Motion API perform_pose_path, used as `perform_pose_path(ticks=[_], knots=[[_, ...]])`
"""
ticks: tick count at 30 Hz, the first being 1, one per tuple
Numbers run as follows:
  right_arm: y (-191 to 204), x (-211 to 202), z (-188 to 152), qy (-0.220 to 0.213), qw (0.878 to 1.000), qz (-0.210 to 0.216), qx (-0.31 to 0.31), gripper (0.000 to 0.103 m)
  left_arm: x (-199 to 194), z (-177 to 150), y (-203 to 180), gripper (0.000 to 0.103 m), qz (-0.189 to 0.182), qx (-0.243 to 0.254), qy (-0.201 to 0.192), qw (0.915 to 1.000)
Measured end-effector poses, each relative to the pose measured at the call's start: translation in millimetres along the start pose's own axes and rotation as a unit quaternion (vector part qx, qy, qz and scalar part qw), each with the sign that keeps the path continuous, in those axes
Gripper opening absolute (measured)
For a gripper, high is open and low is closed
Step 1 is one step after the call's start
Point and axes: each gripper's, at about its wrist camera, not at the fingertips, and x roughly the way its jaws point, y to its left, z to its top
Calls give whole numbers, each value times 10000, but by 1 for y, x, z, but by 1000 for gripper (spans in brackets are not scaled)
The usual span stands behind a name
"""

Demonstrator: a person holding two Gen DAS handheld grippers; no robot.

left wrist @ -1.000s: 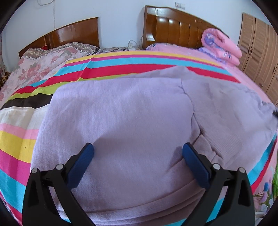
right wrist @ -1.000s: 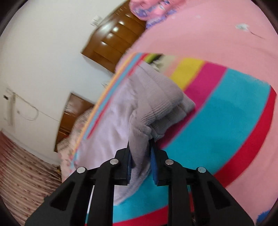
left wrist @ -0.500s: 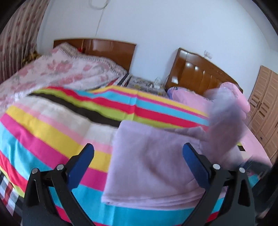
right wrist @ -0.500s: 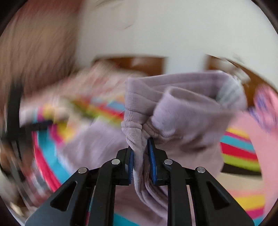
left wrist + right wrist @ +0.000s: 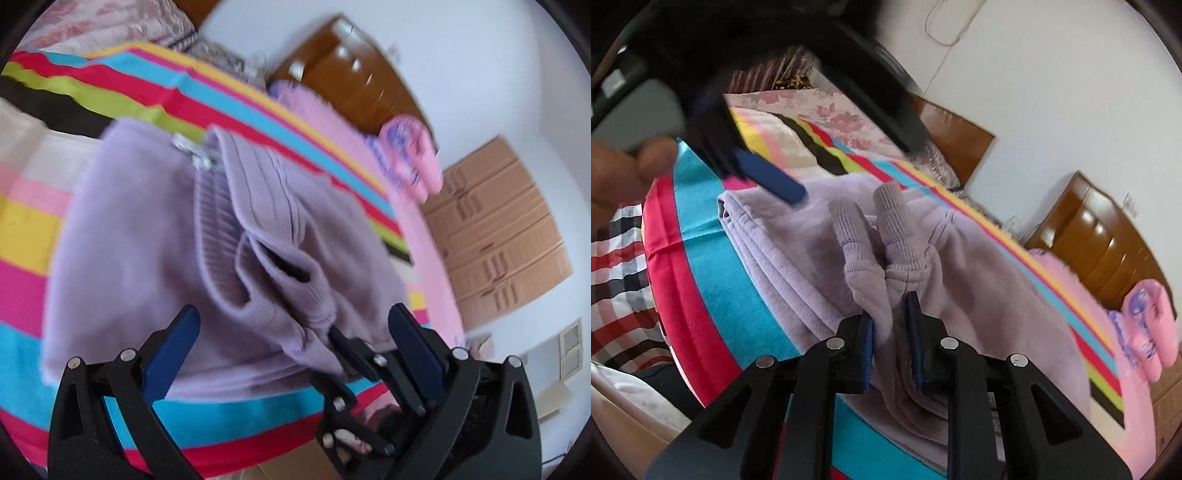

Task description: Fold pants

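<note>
The lilac pants [image 5: 140, 236] lie folded on the striped blanket [image 5: 33, 229]. Their ribbed cuffs [image 5: 280, 266] are bunched on top, near the front edge. My left gripper [image 5: 295, 343] hovers open above the pants' near edge with nothing between its fingers. My right gripper [image 5: 892, 317] is shut on the ribbed cuffs [image 5: 886, 236] and holds them just over the folded layers [image 5: 798, 266]. It also shows low in the left wrist view as the right gripper [image 5: 338, 338], pinching the cloth. A blue fingertip [image 5: 775, 181] of the left gripper reaches in from the upper left.
Two wooden headboards [image 5: 1108, 236] stand against the white wall, with a folded pink quilt [image 5: 410, 155] before one. A wardrobe [image 5: 498, 236] is to the right. A hand [image 5: 617, 177] grips the left tool. Plaid cloth [image 5: 620, 266] hangs below the bed's near edge.
My right gripper has carried the cuffs across the bed and down onto the folded pants, staying shut. The left gripper has pulled back and tilted, still open.
</note>
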Motion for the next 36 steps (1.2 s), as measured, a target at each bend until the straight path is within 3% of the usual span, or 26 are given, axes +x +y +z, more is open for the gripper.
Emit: perform_pose_path(ticks=[3, 7, 8, 9, 11, 13, 15, 20, 25, 26, 27, 28, 30, 36], knots=[[5, -9, -1, -150, 9998, -101, -33, 20, 34, 19, 0, 101, 36, -170, 337, 9993], [2, -7, -1, -52, 9999, 109, -69, 25, 58, 32, 5, 100, 402, -244, 366, 9982], [-2, -11, -4, -62, 9998, 195, -30, 34, 58, 30, 4, 100, 424, -203, 333, 9983], [-11, -20, -10, -105, 9996, 255, 117, 55, 57, 30, 3, 100, 434, -153, 330, 9984], [-31, -40, -21, -337, 9980, 70, 527, 74, 54, 26, 3, 101, 408, -51, 282, 9988], [-56, -63, -38, -499, 9928, 45, 1084, 77, 53, 28, 3, 101, 397, -6, 270, 9988], [-81, -78, -59, -483, 9853, -21, 1639, 87, 54, 29, 3, 101, 467, 53, 291, 9985], [-123, -70, -133, 575, 9575, -250, 2815, 87, 61, 29, -5, 102, 712, 220, 293, 9968], [-132, -61, -134, 553, 9517, -304, 3004, 87, 63, 30, -9, 100, 777, 246, 302, 9962], [-136, -50, -130, 656, 9534, -396, 2919, 87, 62, 30, -9, 93, 842, 177, 261, 9959], [-132, -46, -128, 734, 9542, -429, 2867, 87, 59, 32, -12, 55, 1068, 164, 178, 9940], [-131, -40, -128, 813, 9544, -454, 2838, 87, 54, 36, -24, 26, 1234, 461, 126, 9912], [-127, -27, -125, 960, 9540, -453, 2803, 87, 34, 46, -52, 21, 1044, 944, -106, 9900], [-125, -8, -123, 1111, 9511, -785, 2774, 88, -50, 81, -123, 20, 349, 1671, -813, 9820]])
